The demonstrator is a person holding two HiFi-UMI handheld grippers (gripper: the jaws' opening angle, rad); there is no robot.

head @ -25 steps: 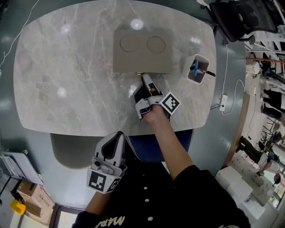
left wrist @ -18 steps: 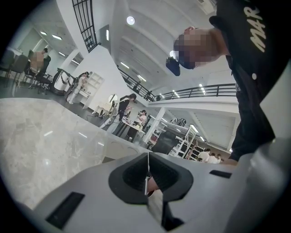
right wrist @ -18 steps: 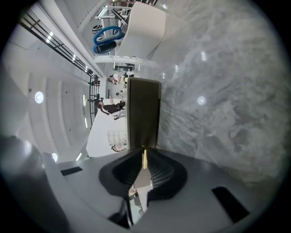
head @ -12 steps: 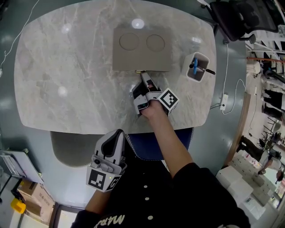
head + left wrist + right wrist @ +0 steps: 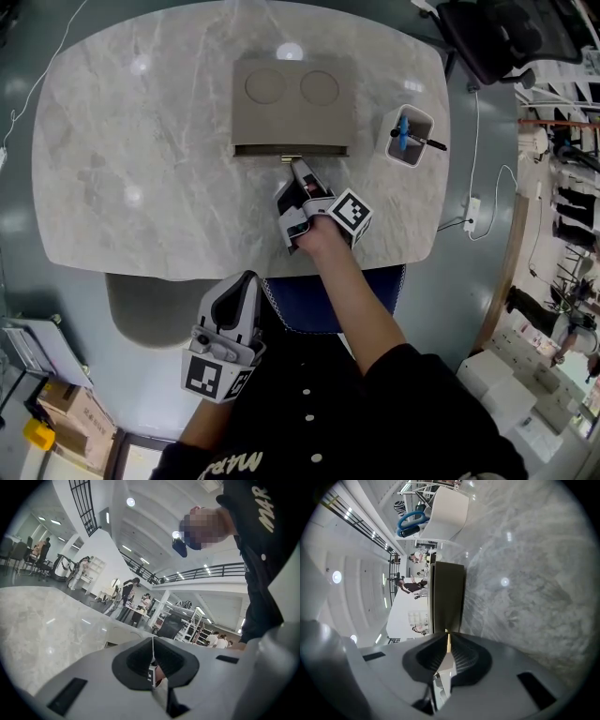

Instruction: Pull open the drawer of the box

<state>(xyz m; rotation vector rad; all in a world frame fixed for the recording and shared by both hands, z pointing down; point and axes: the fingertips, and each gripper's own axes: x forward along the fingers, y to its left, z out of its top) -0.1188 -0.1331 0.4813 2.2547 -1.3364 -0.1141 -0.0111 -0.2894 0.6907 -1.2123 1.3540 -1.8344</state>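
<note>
A taupe box (image 5: 292, 98) with two round dimples on top lies on the marble table (image 5: 141, 141). Along the near side its drawer front (image 5: 291, 150) shows as a strip under a dark line, with a small gold handle (image 5: 292, 158) at the middle. My right gripper (image 5: 300, 169) is shut on that handle. In the right gripper view the gold handle (image 5: 448, 637) sits pinched between the shut jaws, with the drawer face (image 5: 447, 592) straight ahead. My left gripper (image 5: 246, 281) hangs below the table's near edge, shut and empty; its shut tips (image 5: 153, 641) point over the table.
A white cup (image 5: 411, 136) holding a blue pen stands right of the box, also visible in the right gripper view (image 5: 440, 515). A blue seat (image 5: 328, 305) is under the table's near edge. A black office chair (image 5: 506, 37) stands beyond the far right corner.
A dark line has appeared along the box's near side: the drawer front has come out a little with my right gripper on its handle. The left gripper has stayed put.
</note>
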